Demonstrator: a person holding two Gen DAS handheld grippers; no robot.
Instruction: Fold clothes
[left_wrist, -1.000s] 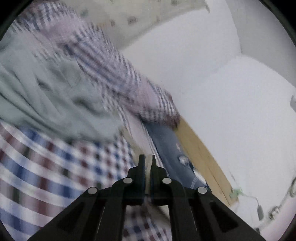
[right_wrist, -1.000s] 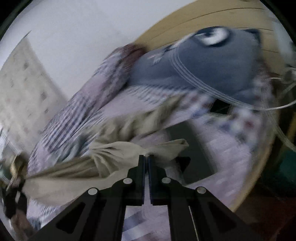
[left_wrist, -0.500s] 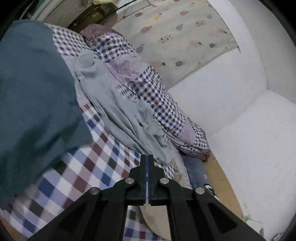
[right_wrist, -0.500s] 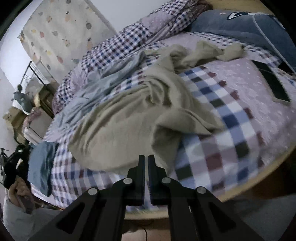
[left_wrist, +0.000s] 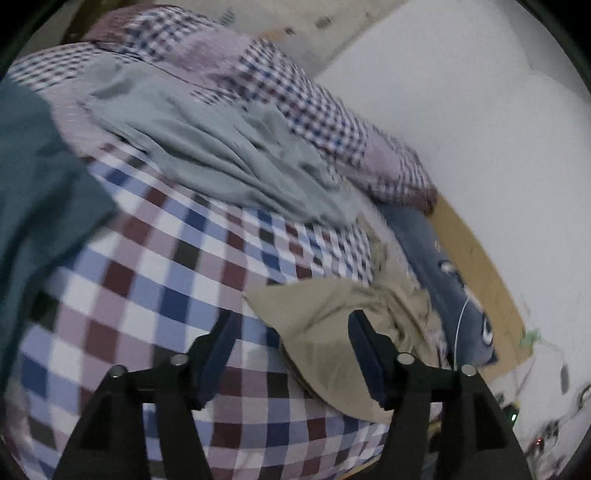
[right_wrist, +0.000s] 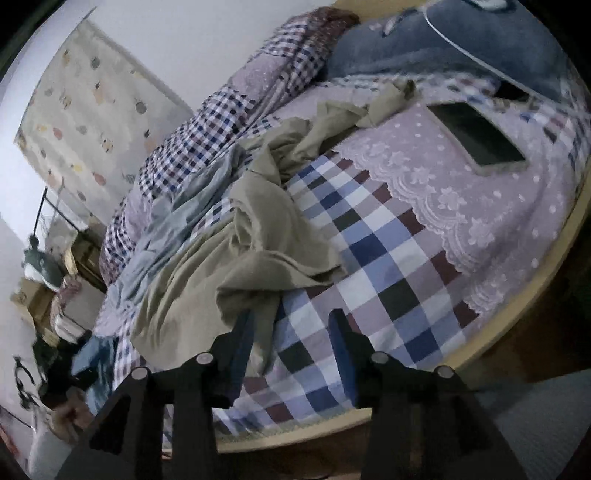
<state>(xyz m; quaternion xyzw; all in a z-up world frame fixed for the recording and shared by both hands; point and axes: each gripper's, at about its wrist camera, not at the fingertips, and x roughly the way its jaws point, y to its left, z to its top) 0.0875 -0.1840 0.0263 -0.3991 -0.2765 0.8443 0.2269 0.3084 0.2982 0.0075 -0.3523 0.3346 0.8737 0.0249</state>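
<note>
A crumpled khaki garment (right_wrist: 240, 251) lies spread across the checked bedspread (right_wrist: 388, 266). In the left wrist view one corner of the khaki garment (left_wrist: 332, 325) sits between the fingers of my left gripper (left_wrist: 291, 321), which stands open just above it. My right gripper (right_wrist: 291, 321) is open too, hovering over the garment's near hem at the bed's edge, with nothing held. A pale grey-green garment (left_wrist: 207, 147) lies further back on the bed, and a dark teal cloth (left_wrist: 33, 192) fills the left of the left wrist view.
A rolled checked quilt (right_wrist: 221, 122) runs along the wall. A blue pillow (right_wrist: 443, 40) and two dark phones (right_wrist: 476, 136) lie at the head end. The wooden bed rim (right_wrist: 517, 314) curves along the near side. A hand (right_wrist: 70, 417) shows at lower left.
Both grippers were shut half a second ago and are now open. The left gripper has swung down toward the khaki corner; the right one has come closer to the garment's hem.
</note>
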